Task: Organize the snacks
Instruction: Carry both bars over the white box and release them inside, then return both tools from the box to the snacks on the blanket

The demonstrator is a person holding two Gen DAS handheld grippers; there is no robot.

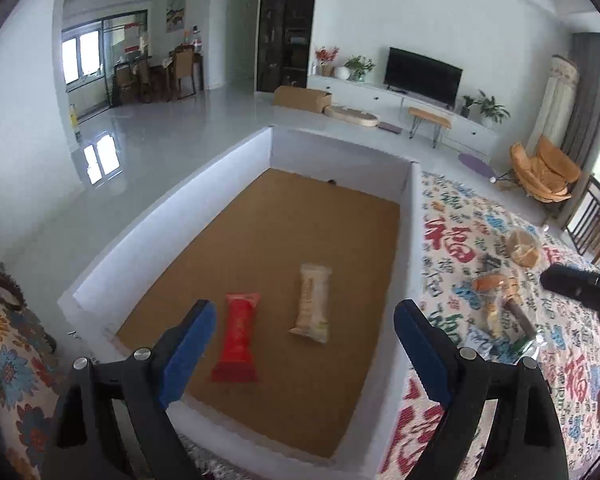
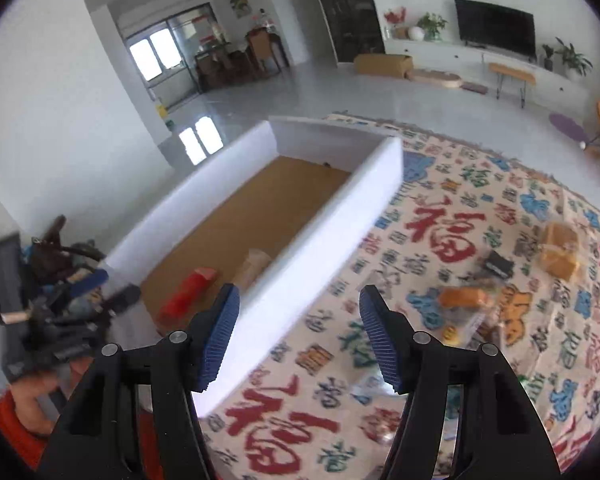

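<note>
A white-walled box (image 1: 414,240) with a brown floor sits on a patterned cloth. In it lie a red snack bar (image 1: 238,338) and a beige snack packet (image 1: 312,302). My left gripper (image 1: 304,344) is open and empty above the box's near end. My right gripper (image 2: 300,336) is open and empty over the box's right wall (image 2: 340,248) and the cloth. Loose snacks lie on the cloth to the right: a round bun (image 1: 522,248), an orange packet (image 1: 490,282), and clear-wrapped items (image 2: 464,304). The red bar (image 2: 188,292) also shows in the right wrist view.
The patterned cloth (image 2: 440,232) covers the surface right of the box. A floral cushion (image 1: 4,340) is at the left. The other gripper's black body (image 1: 580,284) is at the right edge. A living room with TV (image 1: 422,74) lies beyond.
</note>
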